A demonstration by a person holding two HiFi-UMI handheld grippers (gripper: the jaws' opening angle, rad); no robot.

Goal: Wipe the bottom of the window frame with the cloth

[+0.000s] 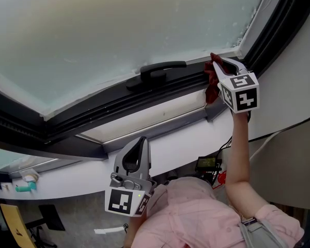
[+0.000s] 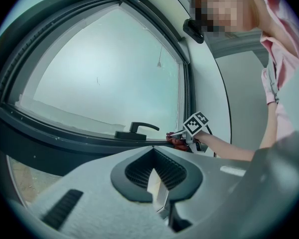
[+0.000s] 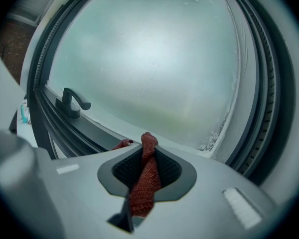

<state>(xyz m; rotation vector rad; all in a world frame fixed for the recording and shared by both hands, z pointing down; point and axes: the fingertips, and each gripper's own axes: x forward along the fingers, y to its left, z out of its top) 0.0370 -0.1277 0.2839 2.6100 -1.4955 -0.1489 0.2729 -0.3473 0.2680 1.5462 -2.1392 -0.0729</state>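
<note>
Head view: right hand-held gripper (image 1: 217, 62) clamps the red cloth (image 1: 212, 84) against the window frame (image 1: 108, 105).
Cloth sits right of the handle (image 1: 163, 68); left hand-held gripper (image 1: 141, 141), below it, is clenched empty.

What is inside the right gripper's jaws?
A red cloth is clamped in the right gripper, and its bunched end lies against the bottom of the window frame near the right corner. The patch of frame beneath the cloth is covered.
</note>
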